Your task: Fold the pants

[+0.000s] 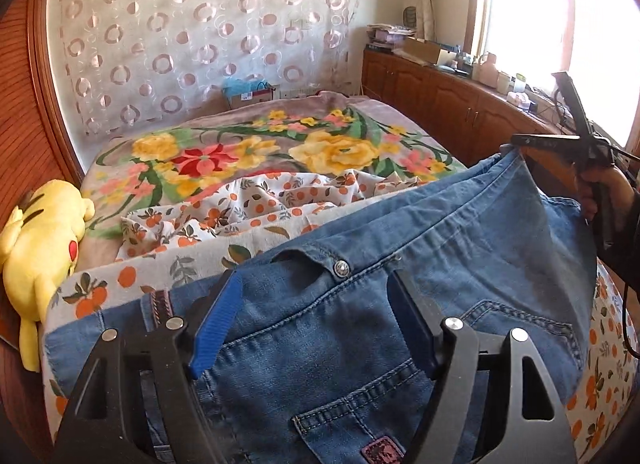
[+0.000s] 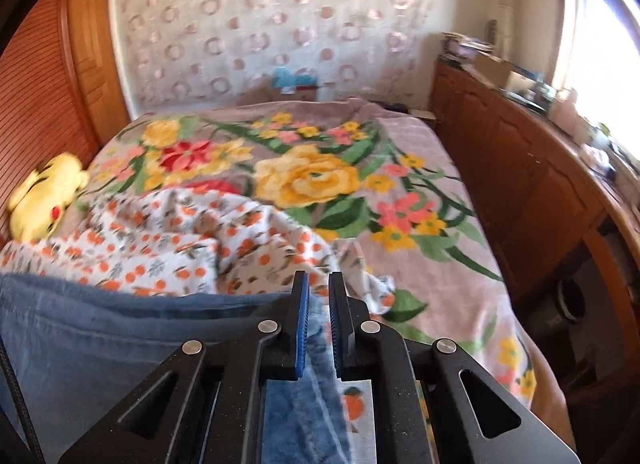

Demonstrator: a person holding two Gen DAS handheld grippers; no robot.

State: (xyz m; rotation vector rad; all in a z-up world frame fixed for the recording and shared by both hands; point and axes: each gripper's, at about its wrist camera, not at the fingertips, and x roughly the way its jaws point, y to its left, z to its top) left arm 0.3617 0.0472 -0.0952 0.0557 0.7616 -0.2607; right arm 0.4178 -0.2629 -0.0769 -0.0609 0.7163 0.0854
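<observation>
Blue jeans point(image 1: 360, 304) lie on a bed point(image 1: 248, 152). The right gripper point(image 2: 318, 296) pinches a denim edge, lifting it to fold; the left gripper point(image 1: 316, 304) hovers spread above the waistband

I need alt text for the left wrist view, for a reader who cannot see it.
Blue jeans lie on a bed, between the open fingers of the left gripper. At right, the right gripper lifts one corner of them. A yellow plush toy lies at left.

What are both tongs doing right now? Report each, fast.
Left tongs: open, fingers spread over the blue denim jeans, gripping nothing.
Right tongs: closed on a raised edge of the jeans.
</observation>
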